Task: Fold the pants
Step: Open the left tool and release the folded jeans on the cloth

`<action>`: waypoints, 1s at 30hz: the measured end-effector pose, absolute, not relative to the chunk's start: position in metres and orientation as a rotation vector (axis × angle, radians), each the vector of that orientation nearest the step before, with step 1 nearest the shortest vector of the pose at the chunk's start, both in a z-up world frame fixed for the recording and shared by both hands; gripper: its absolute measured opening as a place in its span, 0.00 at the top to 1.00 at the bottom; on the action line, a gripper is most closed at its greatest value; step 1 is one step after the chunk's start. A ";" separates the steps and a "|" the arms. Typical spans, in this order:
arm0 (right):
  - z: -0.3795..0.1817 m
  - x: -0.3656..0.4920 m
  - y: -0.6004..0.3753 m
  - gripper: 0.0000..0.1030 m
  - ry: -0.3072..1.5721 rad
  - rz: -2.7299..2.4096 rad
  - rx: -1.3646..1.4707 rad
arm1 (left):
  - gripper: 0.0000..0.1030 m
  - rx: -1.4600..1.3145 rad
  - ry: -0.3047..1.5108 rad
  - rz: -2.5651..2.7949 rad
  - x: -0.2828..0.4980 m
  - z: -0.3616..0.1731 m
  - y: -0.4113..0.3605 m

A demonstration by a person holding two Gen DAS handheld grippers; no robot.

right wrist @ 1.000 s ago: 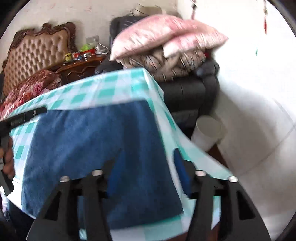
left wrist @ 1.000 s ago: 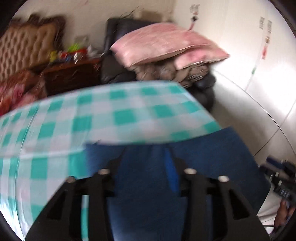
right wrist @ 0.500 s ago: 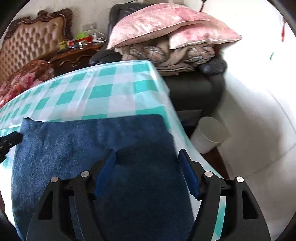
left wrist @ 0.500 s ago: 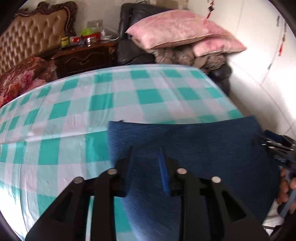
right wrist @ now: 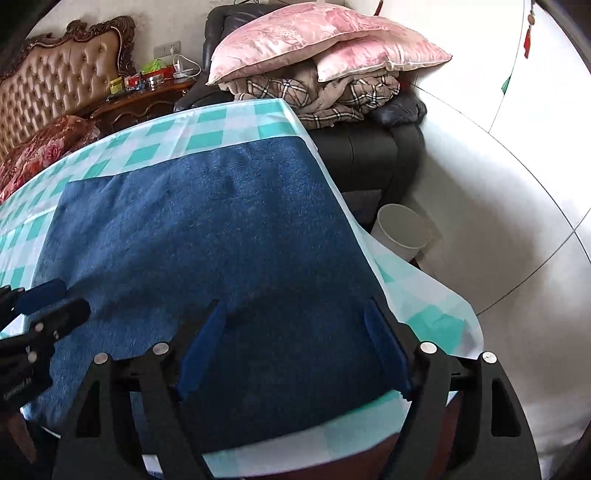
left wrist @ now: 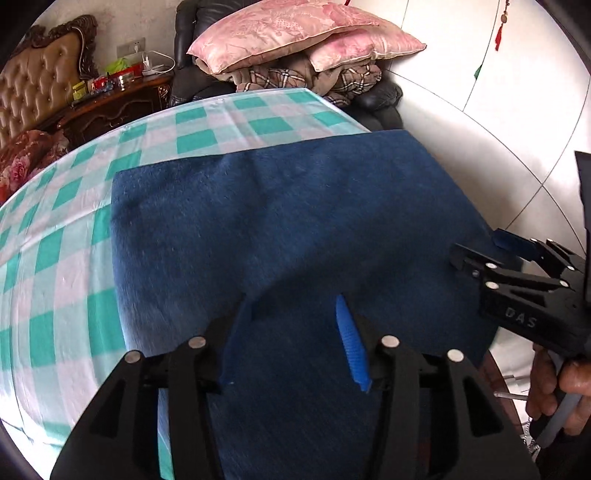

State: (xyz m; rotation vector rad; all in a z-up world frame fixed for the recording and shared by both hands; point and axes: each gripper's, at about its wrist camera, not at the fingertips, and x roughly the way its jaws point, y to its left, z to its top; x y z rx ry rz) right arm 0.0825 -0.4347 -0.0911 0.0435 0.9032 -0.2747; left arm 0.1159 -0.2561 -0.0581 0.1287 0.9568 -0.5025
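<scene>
Pants (left wrist: 295, 221) lie beneath both gripper jaws, opening.

A dark blue, fleecy pair of pants (left wrist: 280, 221), folded into a broad rectangle, lies flat on a table covered with a teal-and-white checked cloth (left wrist: 74, 229). The black left gripper (left wrist: 295, 317) with blue ribbed pads hovers over the near part of the fabric; its jaws have just been opening and stand apart, pinching nothing. At the right edge the black right gripper (left wrist: 480, 247), held by a hand (left wrist: 557, 387), reaches over the pants' right border with its jaws spread. Behind the table, two pink satin pillows (left wrist: 295, 29) rest on plaid blankets (left wrist: 314, 79) atop a dark leather armchair (left wrist: 380, 99).
</scene>
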 end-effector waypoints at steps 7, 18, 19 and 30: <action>-0.090 0.069 -0.432 0.25 0.902 -0.278 0.039 | 0.47 0.149 0.964 -0.516 0.087 -0.059 -0.254; -0.093 0.066 -0.429 0.24 0.906 -0.281 0.026 | 0.47 0.136 0.958 -0.510 0.080 -0.056 -0.245; -0.093 0.065 -0.429 0.24 0.907 -0.280 0.023 | 0.47 0.135 0.961 -0.510 0.079 -0.057 -0.244; -0.087 0.051 -0.425 0.20 0.920 -0.293 0.017 | 0.44 0.115 0.973 -0.510 0.075 -0.052 -0.243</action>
